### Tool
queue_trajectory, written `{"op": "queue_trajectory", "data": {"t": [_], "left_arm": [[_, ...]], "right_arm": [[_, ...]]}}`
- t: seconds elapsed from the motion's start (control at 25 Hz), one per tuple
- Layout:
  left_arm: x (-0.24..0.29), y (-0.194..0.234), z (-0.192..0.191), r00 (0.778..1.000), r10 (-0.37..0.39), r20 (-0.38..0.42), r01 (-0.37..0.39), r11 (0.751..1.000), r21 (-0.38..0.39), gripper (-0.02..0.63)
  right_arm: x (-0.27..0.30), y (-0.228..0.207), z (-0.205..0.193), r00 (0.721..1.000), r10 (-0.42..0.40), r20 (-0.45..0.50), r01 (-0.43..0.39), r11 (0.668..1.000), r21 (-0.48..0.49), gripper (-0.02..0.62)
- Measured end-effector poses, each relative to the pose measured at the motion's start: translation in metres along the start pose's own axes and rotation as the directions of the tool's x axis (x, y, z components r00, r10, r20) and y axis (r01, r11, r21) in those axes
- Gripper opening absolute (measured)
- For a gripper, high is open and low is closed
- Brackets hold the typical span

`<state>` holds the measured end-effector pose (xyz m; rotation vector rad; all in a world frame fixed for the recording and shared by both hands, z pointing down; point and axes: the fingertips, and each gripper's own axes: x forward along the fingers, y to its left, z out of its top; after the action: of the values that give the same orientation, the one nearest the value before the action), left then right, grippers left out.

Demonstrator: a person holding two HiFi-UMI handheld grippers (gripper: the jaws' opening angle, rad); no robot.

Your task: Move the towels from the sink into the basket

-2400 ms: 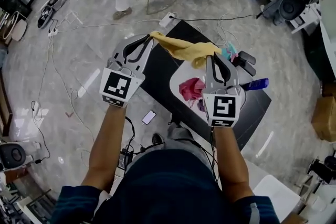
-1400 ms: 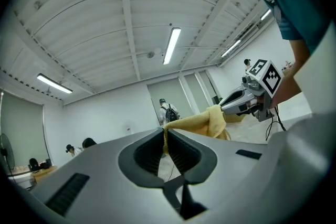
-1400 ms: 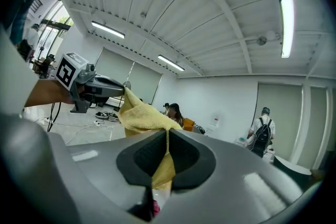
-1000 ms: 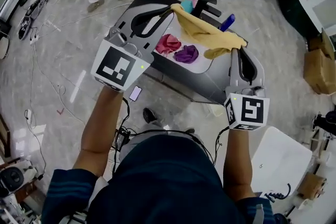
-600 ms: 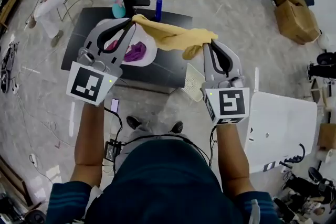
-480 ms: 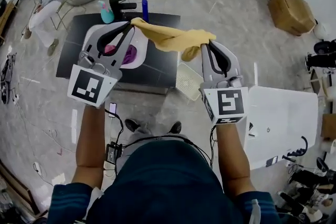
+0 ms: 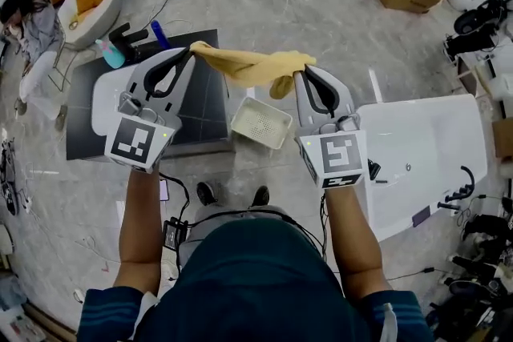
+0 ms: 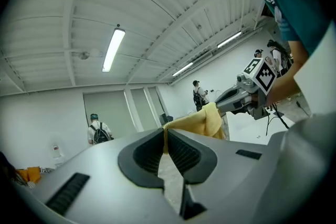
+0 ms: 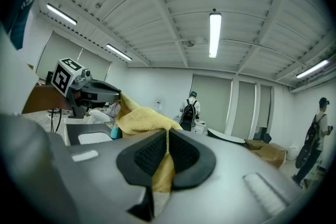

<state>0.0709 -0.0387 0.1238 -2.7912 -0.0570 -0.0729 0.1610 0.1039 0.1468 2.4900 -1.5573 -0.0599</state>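
Clamping the yellow towel (image 7: 240, 64) by its ends, the left claw (image 7: 190, 50) and right claw (image 7: 295, 76) hold it stretched at upper centre, above the white basket (image 7: 260, 122), not yet dropped in, while the sink (image 7: 103, 96) at left is mostly hidden

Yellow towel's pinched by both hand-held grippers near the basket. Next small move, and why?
Probably lower both hands toward the white basket before opening either. The yellow towel is stretched between the left hand-held gripper and the right hand-held gripper, both shut on it. In the head view the basket sits on the floor just below that span, between the two.
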Motion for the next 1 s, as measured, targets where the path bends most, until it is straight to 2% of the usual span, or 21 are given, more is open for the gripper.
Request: {"op": "queue_trajectory", "data": {"t": [0.32, 0.68, 1.0], "left_arm": [[0.047, -0.024, -0.001, 0.987, -0.158, 0.038, 0.158, 0.987, 0.005, 0.025], [0.058, -0.032, -0.011, 0.941, -0.324, 0.093, 0.327, 0.945, -0.020, 0.025], [0.062, -0.044, -0.037, 0.898, -0.430, 0.097, 0.434, 0.900, -0.027, 0.025]], "right_arm": [[-0.023, -0.032, -0.018, 0.989, -0.139, -0.052, 0.140, 0.990, 0.011, 0.025], [-0.042, -0.019, -0.030, 0.944, -0.313, -0.103, 0.315, 0.949, 0.002, 0.025], [-0.057, -0.002, -0.052, 0.907, -0.396, -0.139, 0.403, 0.915, 0.022, 0.025]]}}
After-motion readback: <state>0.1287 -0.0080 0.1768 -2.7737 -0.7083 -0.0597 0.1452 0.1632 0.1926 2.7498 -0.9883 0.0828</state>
